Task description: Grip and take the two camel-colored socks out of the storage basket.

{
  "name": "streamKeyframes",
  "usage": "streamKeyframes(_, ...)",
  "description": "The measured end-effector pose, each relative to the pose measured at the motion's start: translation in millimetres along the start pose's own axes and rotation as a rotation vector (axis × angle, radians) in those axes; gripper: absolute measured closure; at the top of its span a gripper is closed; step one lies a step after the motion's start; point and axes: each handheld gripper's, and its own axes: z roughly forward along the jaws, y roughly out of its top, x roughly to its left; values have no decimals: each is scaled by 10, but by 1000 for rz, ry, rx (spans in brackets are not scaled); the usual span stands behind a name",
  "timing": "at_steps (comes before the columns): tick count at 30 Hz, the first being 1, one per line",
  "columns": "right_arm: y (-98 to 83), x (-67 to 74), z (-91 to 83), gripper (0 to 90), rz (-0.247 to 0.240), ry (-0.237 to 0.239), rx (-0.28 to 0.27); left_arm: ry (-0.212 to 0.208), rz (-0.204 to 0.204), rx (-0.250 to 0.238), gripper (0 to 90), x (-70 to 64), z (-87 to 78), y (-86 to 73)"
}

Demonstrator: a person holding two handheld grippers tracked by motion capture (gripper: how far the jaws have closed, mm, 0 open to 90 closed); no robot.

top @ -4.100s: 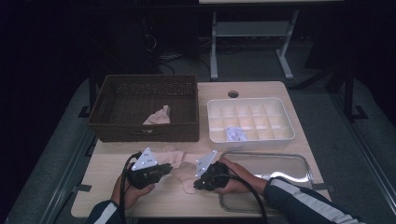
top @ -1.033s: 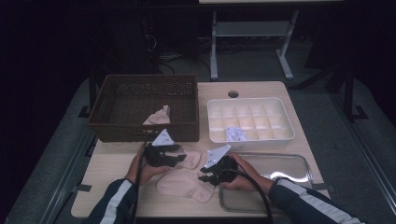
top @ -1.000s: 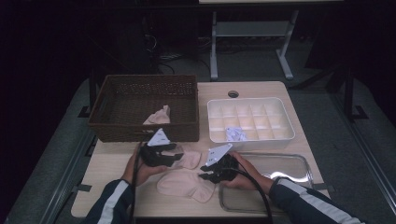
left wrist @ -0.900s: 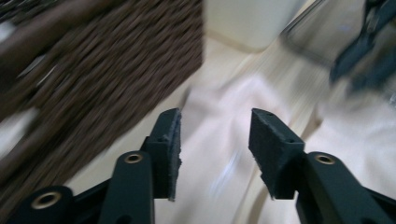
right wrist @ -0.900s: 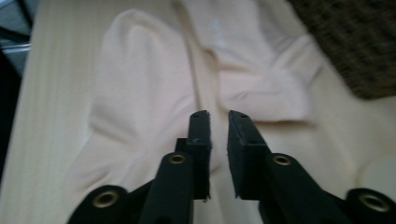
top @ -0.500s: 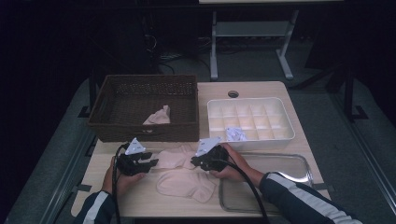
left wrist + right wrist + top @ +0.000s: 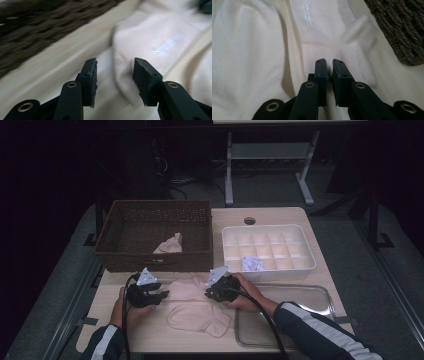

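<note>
Garment: pale pink soft cloth garment [image 7: 197, 307], spread flat on the tabletop near its front edge, just in front of the brown woven wicker basket [image 7: 155, 236].
Left gripper [image 7: 156, 296]: held at the garment's left edge; jaws part-open, having just widened a little, with a fold of the cloth lying between them but not pressed, as seen in the left gripper view [image 7: 113, 75].
Right gripper [image 7: 214, 292]: set on the garment's upper right part; jaws almost together, apparently nipping a thin pinch of cloth in the right gripper view [image 7: 327, 66], though fabric between the pads could not be made out for certain.
Step in hand: judged as pinching two edges to smooth or fold the cloth.
Advice: close left jaws fully on the fold before any pull; keep both pinches low and level; draw apart evenly to avoid bunching against the basket wall.
Surroundings: white compartmented plastic organiser tray [image 7: 267, 251] at the back right, shiny metal tray [image 7: 310, 320] at the front right corner.
Change: left gripper farther left and nearer the front edge than a second before; garment more spread.
</note>
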Motion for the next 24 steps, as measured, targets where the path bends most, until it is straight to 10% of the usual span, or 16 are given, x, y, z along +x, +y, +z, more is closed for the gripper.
streamKeyframes(5, -99, -25, -91, 800, 11, 40, 11, 36, -49, -7, 538, 121, -58, -67)
streamKeyframes(11, -82, -3, -232, 756, 36, -26, -35, -59, -64, -82, 484, 30, -91, 22)
streamKeyframes(19, -74, -55, -142, 725, 55, -55, -27, -70, 10, -8, 494, -137, 82, 56)
streamKeyframes(24, -114, -88, -77, 654, 82, -26, -3, -90, -41, -10, 493, -114, 112, 17)
